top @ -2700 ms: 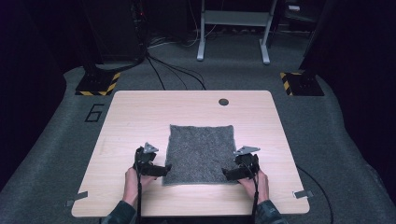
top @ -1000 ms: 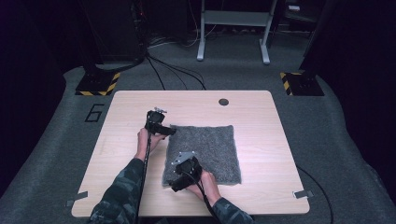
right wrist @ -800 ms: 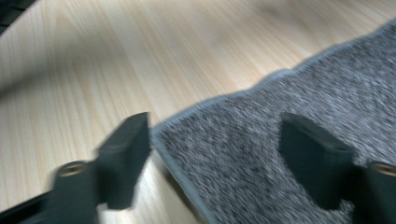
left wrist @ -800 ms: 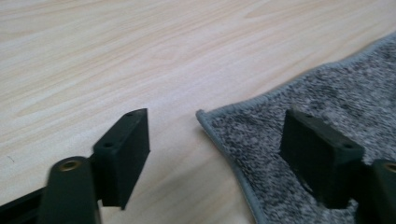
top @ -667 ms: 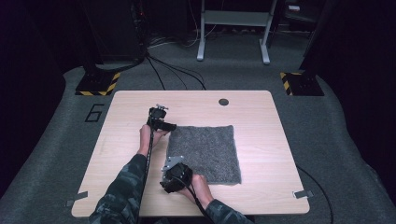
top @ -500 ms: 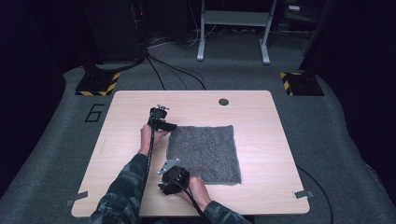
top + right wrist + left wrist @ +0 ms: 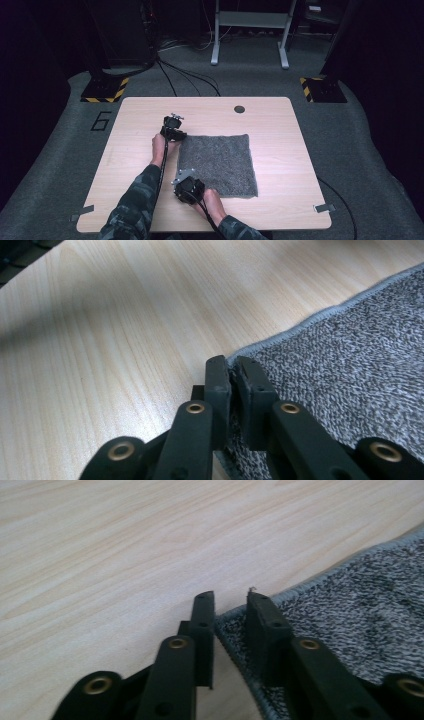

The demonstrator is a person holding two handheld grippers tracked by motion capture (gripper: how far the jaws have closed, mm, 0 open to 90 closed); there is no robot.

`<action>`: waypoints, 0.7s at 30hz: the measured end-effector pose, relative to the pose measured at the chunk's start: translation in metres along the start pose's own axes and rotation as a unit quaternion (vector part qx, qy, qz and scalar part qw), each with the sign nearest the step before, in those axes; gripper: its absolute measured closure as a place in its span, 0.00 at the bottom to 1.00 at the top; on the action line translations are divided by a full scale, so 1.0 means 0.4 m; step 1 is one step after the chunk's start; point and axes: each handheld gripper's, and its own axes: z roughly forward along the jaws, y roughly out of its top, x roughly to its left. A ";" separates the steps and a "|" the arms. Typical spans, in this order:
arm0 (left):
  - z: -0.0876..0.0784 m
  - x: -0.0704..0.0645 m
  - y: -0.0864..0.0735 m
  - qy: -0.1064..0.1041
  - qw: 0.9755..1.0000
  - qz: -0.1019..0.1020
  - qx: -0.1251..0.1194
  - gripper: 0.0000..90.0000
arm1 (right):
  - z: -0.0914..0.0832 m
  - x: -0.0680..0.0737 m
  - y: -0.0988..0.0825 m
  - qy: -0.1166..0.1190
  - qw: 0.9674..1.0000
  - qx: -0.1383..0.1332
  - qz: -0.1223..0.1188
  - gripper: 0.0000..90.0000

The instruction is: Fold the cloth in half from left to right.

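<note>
The left claw (image 7: 175, 134) is sitting at the far-left corner of the grey cloth (image 7: 218, 162), and its jaws have just been closing. In the left gripper view (image 7: 230, 602) a narrow gap is showing between the tips with the cloth's hemmed corner lying in it, so it is looking like a bite that is not quite pinched. The cloth itself is lying flat and square in the middle of the wooden table (image 7: 130, 145), a little to the right of centre, with a small dark disc (image 7: 239, 109) well beyond its far edge.

Moving right along the same side of the cloth, the right claw (image 7: 186, 189) is parked at the near-left corner, its jaws also just having closed. In the right gripper view (image 7: 232, 367) they are standing nearly together, clamped on the cloth's stitched edge.

Now the risk, as I am reading it: the left bite is looking shallow, catching only the hem. If both hands are lifting to fold the cloth across, that far corner could be slipping out, leaving the cloth skewing or dragging. Uneven lifting could also be bunching the fabric and pulling it toward the table's left side.
</note>
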 end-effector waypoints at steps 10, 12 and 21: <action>-0.016 -0.009 0.005 0.002 1.000 -0.002 -0.002 0.99 | -0.039 -0.005 -0.014 0.012 1.000 -0.010 0.024 0.97; -0.028 -0.008 0.009 0.002 1.000 0.000 -0.011 0.99 | -0.058 -0.011 -0.014 0.012 0.999 -0.023 0.026 0.97; -0.087 -0.007 0.054 0.005 1.000 0.015 -0.007 0.99 | -0.119 -0.032 -0.003 0.000 0.996 -0.074 0.051 0.97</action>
